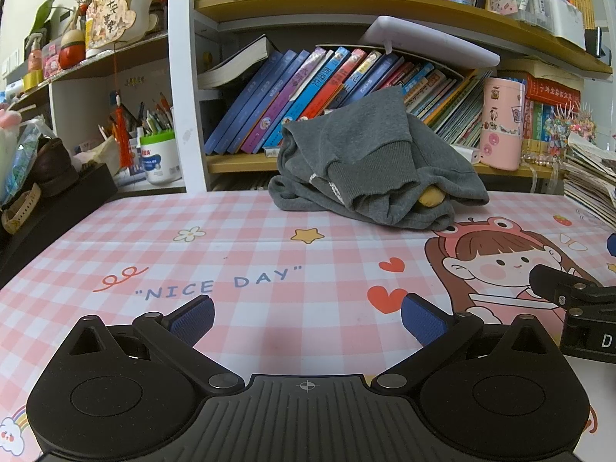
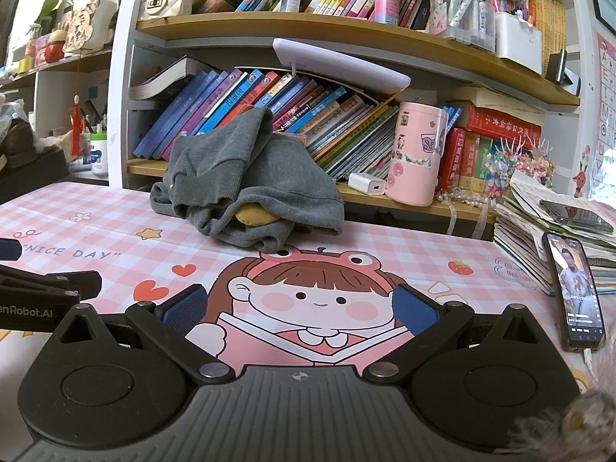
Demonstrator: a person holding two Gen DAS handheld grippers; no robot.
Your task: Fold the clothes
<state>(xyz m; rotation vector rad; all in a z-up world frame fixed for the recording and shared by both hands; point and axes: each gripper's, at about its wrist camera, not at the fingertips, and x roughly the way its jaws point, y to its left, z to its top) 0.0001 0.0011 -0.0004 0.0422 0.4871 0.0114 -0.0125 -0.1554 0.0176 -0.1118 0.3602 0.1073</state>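
Off to the left of the left gripper (image 1: pixel 308 317), a white tub with a green lid (image 1: pixel 159 158) is sitting in a shelf nook, stuffed with pens. The left gripper itself is hovering over the pink checked desk mat (image 1: pixel 238 238), its blue pads (image 1: pixel 194 319) spread wide with nothing between them but the "NICE DAY" lettering (image 1: pixel 223 285) just ahead. Straight ahead and a touch to the right, well beyond the fingertips, the grey sweatshirt (image 1: pixel 369 165) is lying in a crumpled heap at the far edge of the mat, a ribbed cuff draped over the top and a mustard-yellow patch (image 1: pixel 431 196) peeking out underneath. Moving right, the right gripper (image 2: pixel 300 308) is hanging over the cartoon girl in the frog hat (image 2: pixel 308 288), jaws likewise wide apart and holding nothing; the sweatshirt (image 2: pixel 250 177) is ahead of it and slightly left. Further right, a pink sticker-covered canister (image 2: pixel 417 154) is standing on the shelf, and a smartphone (image 2: pixel 575 292) is leaning near the right finger, screen lit.
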